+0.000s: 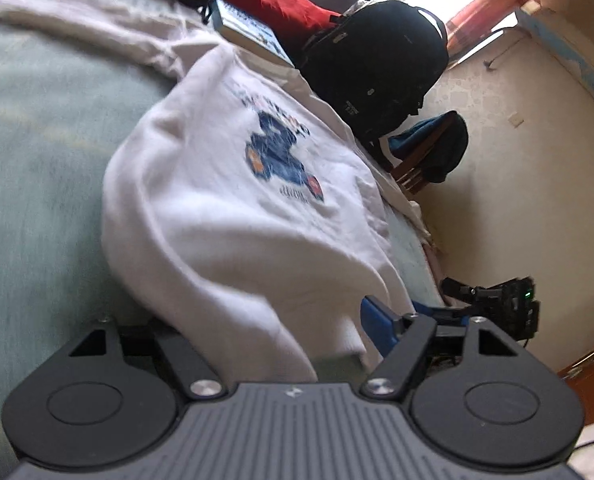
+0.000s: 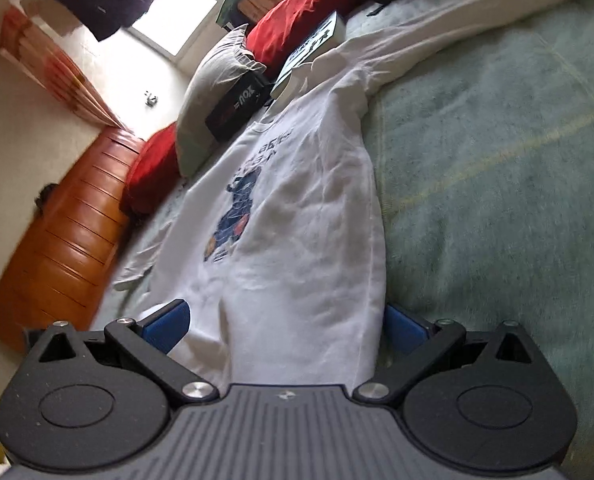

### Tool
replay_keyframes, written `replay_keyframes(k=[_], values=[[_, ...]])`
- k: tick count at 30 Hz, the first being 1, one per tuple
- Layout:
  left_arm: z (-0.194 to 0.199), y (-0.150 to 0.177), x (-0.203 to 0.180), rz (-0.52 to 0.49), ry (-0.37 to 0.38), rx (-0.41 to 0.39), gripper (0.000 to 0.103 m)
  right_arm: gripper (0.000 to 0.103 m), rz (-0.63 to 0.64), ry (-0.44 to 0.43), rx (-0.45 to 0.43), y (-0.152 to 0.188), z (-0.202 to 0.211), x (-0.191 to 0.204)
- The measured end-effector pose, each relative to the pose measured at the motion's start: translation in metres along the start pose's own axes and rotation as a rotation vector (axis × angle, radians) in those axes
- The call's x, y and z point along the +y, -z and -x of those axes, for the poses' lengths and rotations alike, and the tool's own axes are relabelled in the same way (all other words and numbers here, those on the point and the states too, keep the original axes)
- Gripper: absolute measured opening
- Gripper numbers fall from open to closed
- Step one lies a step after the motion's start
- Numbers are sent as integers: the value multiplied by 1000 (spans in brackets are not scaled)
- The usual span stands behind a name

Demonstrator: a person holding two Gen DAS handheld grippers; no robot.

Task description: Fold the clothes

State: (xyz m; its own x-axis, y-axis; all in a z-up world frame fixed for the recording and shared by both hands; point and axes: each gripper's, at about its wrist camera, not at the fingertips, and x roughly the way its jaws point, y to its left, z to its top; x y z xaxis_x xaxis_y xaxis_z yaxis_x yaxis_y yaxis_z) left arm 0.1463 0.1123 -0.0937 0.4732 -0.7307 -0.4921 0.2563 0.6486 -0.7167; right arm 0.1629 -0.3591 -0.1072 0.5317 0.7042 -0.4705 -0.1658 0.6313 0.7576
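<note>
A white long-sleeved shirt [image 1: 233, 184] with a blue printed figure lies on a pale green bedspread [image 1: 37, 160]; it also shows in the right wrist view [image 2: 297, 216]. My left gripper [image 1: 273, 328] sits at the shirt's hem, which is lifted and drapes between its jaws; only one blue pad [image 1: 377, 320] shows, the other is hidden under cloth. My right gripper [image 2: 287, 324] is at the hem too, its blue pads [image 2: 169, 320] wide apart with the cloth lying between them. The right gripper's body shows in the left wrist view [image 1: 509, 304].
At the head of the bed lie a black backpack [image 1: 377, 60], a book [image 1: 253, 32], red cushions [image 2: 305, 12], a grey pillow [image 2: 213, 92] and a black pouch [image 2: 237, 104]. An orange wooden dresser [image 2: 65, 232] stands beside the bed. A chair with dark clothes [image 1: 433, 148] stands on the floor.
</note>
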Motion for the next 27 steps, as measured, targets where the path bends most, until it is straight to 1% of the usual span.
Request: replay_keyframes(k=[2, 3, 4, 5, 7, 9, 10, 11, 12, 14, 15, 16, 17, 18, 21, 22, 23, 24, 27], values=[[9, 13, 4, 19, 22, -13, 72, 103, -35, -46, 14, 10, 8, -5], [10, 13, 7, 33, 16, -19, 66, 103, -52, -69, 21, 16, 12, -7], [11, 13, 11, 48, 8, -25, 56, 103, -60, -88, 20, 18, 14, -10], [11, 13, 14, 63, 0, -31, 51, 103, -66, -106, 18, 20, 15, -13], [10, 9, 22, 103, -11, -37, 26, 103, -80, -112, 14, 15, 11, -15], [5, 1, 29, 154, -18, -35, 17, 103, -82, -108, 12, 10, 7, -15], [5, 1, 29, 161, -27, -35, 13, 103, -77, -97, 10, 9, 4, -13], [5, 1, 28, 167, -36, -36, 13, 102, -70, -81, 12, 9, 4, -11], [8, 3, 23, 146, -47, -35, 12, 98, -53, -55, 14, 11, 5, -8], [14, 7, 13, 106, -57, -36, 10, 77, -31, -10, 12, 16, 9, -6], [17, 9, 8, 89, -55, -38, 9, 72, -27, 7, 9, 18, 12, -7], [21, 12, 4, 73, -54, -40, 9, 63, -42, -4, 7, 20, 14, -11], [24, 12, 1, 59, -52, -46, 9, 57, -60, -18, 5, 22, 17, -16], [27, 11, -2, 46, -50, -52, 9, 54, -72, -29, 0, 22, 17, -20], [30, 7, -6, 25, -50, -67, 9, 40, -109, -78, -16, 21, 9, -30], [29, 6, -6, 31, -58, -68, 8, 25, -118, -94, -18, 20, 4, -31], [28, 4, -6, 37, -66, -68, 8, 6, -122, -79, -6, 20, -2, -31], [28, 4, -8, 32, -72, -65, 8, 6, -126, -59, 9, 19, -9, -30], [36, 6, -18, -1, -82, -62, 7, 6, -62, -22, 1, 15, -1, -17]])
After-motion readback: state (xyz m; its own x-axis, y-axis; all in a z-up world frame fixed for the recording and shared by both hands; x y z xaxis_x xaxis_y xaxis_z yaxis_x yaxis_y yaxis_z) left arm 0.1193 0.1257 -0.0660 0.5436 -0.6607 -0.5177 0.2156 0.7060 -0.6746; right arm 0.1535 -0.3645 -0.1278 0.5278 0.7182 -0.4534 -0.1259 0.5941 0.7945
